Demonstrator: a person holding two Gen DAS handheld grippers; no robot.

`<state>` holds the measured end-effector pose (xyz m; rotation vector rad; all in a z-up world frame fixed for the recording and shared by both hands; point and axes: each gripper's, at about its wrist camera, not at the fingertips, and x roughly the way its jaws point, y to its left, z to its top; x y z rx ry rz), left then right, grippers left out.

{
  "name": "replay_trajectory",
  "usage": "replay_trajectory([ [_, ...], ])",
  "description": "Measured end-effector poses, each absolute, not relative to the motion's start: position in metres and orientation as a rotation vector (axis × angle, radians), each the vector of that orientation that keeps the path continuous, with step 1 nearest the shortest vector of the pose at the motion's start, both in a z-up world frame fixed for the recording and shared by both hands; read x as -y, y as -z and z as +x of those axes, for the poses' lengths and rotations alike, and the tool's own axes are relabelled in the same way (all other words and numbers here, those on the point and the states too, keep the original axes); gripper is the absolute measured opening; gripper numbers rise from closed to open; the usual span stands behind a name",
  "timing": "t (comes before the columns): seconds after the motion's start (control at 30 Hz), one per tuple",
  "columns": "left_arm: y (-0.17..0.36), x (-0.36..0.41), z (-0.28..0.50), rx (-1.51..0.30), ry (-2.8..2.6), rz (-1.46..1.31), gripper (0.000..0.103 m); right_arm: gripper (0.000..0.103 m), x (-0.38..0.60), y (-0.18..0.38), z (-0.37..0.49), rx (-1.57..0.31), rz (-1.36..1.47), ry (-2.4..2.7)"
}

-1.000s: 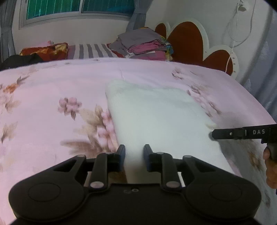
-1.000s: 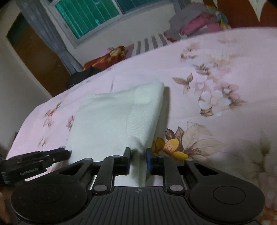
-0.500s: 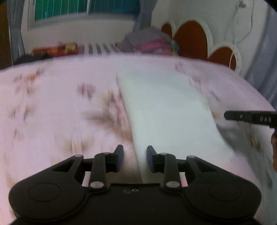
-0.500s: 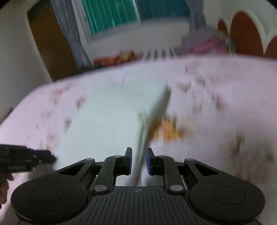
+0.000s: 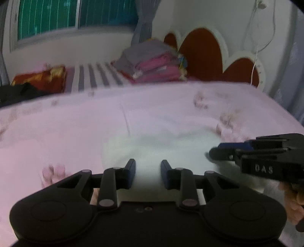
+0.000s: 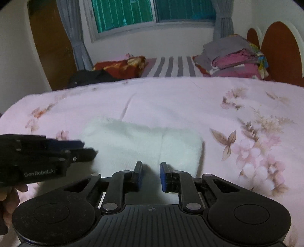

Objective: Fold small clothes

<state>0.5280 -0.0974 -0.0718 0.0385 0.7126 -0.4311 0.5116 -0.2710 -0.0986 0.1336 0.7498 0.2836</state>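
A white knit cloth (image 6: pixel 144 144) lies folded on the pink flowered bedspread (image 6: pixel 190 102), near its front edge, with a vertical crease toward its right end.

The right claw (image 6: pixel 151 175) hangs over the cloth's near edge, its blue-padded fingers (image 6: pixel 163 176) apart with a narrow gap. White fabric shows through the gap, but nothing is pinched: it is released.

The left claw (image 5: pixel 148 173) sits over the cloth's left part, likewise released, with the jaws a little wider and the cloth (image 5: pixel 161 146) visible below between them. This view is blurred.

Each claw shows in the other's view, side-on, just beside the cloth's ends, with a hand (image 6: pixel 9 201) under the grip.

Behind, at the bed's far side, lie a stack of folded clothes (image 6: pixel 233 57), a striped pillow (image 6: pixel 171 66) and a red one (image 6: pixel 121 66), below a window (image 6: pixel 152 11).
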Motion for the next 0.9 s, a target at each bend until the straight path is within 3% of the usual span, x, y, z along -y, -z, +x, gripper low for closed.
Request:
replay_trajectory([
  [0.2,0.098,0.092,0.557,-0.802,0.425,0.013,0.033,0.018,0.286,0.105,0.545,-0.730,0.199,-0.231],
  [0.37,0.095,0.080,0.534,-0.758,0.408,0.002,0.035,0.018,0.292,0.120,0.540,-0.771,0.144,-0.249],
  [0.4,0.092,0.081,0.527,-0.744,0.393,0.020,0.041,0.018,0.295,0.119,0.537,-0.777,0.152,-0.252],
  [0.47,0.085,0.080,0.517,-0.729,0.314,0.062,0.077,0.018,0.302,0.117,0.528,-0.786,0.163,-0.260],
  [0.5,0.080,0.077,0.507,-0.702,0.251,0.083,0.102,0.018,0.302,0.116,0.522,-0.783,0.166,-0.251],
  [0.53,0.077,0.072,0.495,-0.670,0.238,0.073,0.098,0.022,0.304,0.111,0.515,-0.775,0.172,-0.232],
  [0.57,0.076,0.068,0.490,-0.673,0.272,0.043,0.093,0.048,0.311,0.105,0.503,-0.753,0.200,-0.212],
  [0.6,0.077,0.063,0.484,-0.707,0.308,0.007,0.083,0.066,0.319,0.102,0.495,-0.732,0.246,-0.216],
  [0.63,0.081,0.058,0.478,-0.747,0.321,-0.028,0.075,0.074,0.327,0.102,0.484,-0.725,0.304,-0.237],
  [0.9,0.109,0.017,0.465,-0.918,0.396,-0.473,0.072,0.073,0.372,0.142,0.460,-0.919,0.851,-0.389],
])
